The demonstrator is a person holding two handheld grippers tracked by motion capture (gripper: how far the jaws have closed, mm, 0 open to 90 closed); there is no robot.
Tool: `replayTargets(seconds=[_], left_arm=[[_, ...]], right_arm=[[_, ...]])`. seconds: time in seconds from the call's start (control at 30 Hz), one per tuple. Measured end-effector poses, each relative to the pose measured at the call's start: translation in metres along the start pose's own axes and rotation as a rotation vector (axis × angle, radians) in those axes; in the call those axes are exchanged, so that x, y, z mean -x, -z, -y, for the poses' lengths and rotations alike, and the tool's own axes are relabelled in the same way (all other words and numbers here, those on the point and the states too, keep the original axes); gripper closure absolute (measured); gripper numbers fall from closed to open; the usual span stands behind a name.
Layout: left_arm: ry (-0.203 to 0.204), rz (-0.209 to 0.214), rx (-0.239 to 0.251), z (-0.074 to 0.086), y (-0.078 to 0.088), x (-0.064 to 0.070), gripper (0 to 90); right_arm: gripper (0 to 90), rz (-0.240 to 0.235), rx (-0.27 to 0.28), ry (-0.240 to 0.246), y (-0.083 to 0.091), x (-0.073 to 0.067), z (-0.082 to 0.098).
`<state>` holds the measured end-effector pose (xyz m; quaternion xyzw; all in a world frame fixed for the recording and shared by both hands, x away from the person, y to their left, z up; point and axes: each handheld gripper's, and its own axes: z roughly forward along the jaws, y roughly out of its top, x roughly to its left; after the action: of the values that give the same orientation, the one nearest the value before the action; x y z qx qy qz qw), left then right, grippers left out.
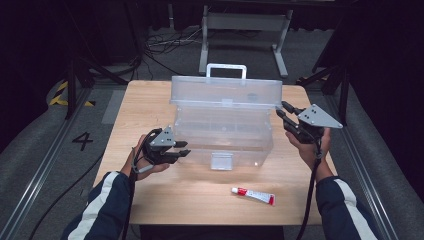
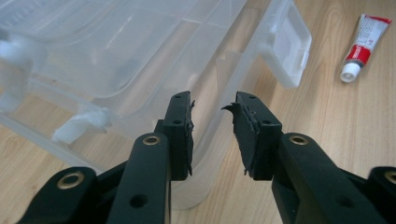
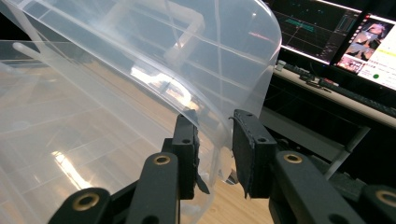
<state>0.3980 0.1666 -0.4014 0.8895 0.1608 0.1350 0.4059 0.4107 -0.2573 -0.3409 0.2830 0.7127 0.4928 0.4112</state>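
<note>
Presently the clear plastic toolbox [image 1: 222, 132] stands at the centre of the wooden table [image 1: 150, 200], with its lid [image 1: 227, 92] raised toward 12 o'clock and the white carry handle [image 1: 226, 67] at the top edge. A white front latch [image 1: 221, 161] hangs at 6 o'clock on the box body. A red-and-white tube [image 1: 253, 195] lies flat on the table at about 5 o'clock from the box, well apart from it.

The left gripper [image 1: 181, 149] is at 9 o'clock of the box, at its front left corner. In the left gripper view the jaws stand partly apart, with the rounded corner wall of the box body [image 2: 212, 116] between them; a gap shows on both sides of the wall, so no firm clamp can be confirmed.

The right gripper [image 1: 283, 111] is at 3 o'clock, at the right end of the lid where lid and body meet. In the right gripper view the curved lid edge [image 3: 219, 135] passes between the pads. The left pad [image 3: 187, 154] lies close against the plastic; whether both pads press on it cannot be told.

Step in hand, as judged: the box is being steadied at one corner while the lid is managed at the other, either opening it fully or bringing it down.

The next move calls for a secure hold on the thin lid edge, which is slick and flexible, and a steady left hold so that the light box does not slide or tip. The lid should be swung about its rear hinge in one arc.
</note>
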Motion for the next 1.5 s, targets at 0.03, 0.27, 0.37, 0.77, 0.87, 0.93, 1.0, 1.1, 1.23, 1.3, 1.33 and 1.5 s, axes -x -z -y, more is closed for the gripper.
replayTargets(seconds=[0.03,0.27,0.37,0.77,0.87,0.93,1.0,1.1,1.23,1.3,1.33,1.5], left_arm=[[-0.010,-0.003,-0.009,-0.001,-0.002,0.000,67.9],[-0.023,0.015,-0.031,-0.004,-0.006,-0.001,68.9],[-0.021,0.031,-0.042,-0.005,-0.007,-0.003,69.2],[-0.036,0.049,-0.056,-0.007,-0.012,-0.005,68.9],[-0.049,0.051,-0.066,-0.008,-0.012,-0.005,69.4],[-0.054,0.058,-0.083,-0.008,-0.014,-0.005,69.5],[-0.070,0.049,-0.103,-0.005,-0.018,-0.005,71.4],[-0.086,0.053,-0.101,-0.006,-0.018,-0.005,71.9],[-0.102,0.068,-0.111,-0.007,-0.019,-0.006,74.1],[-0.108,0.074,-0.112,-0.008,-0.019,-0.007,74.8],[-0.114,0.079,-0.110,-0.008,-0.019,-0.008,75.1],[-0.143,0.097,-0.129,-0.010,-0.020,-0.010,77.2]], right_arm=[[72.3,0.004,0.002,0.001,-0.001,0.000,-0.001],[74.4,0.047,0.013,0.018,-0.004,-0.002,-0.004],[75.4,0.078,0.013,0.032,-0.006,-0.003,-0.007],[77.3,0.121,0.007,0.044,-0.012,-0.003,-0.013],[77.7,0.122,0.006,0.042,-0.013,-0.001,-0.015],[77.9,0.123,0.004,0.047,-0.015,0.000,-0.016],[78.0,0.121,0.000,0.045,-0.016,0.001,-0.017],[78.2,0.122,-0.003,0.043,-0.017,0.003,-0.019],[78.8,0.123,-0.013,0.048,-0.019,0.005,-0.022],[79.0,0.126,-0.016,0.050,-0.020,0.006,-0.023],[79.0,0.129,-0.016,0.050,-0.021,0.006,-0.024],[78.9,0.140,0.003,0.000,-0.026,0.007,-0.024]])
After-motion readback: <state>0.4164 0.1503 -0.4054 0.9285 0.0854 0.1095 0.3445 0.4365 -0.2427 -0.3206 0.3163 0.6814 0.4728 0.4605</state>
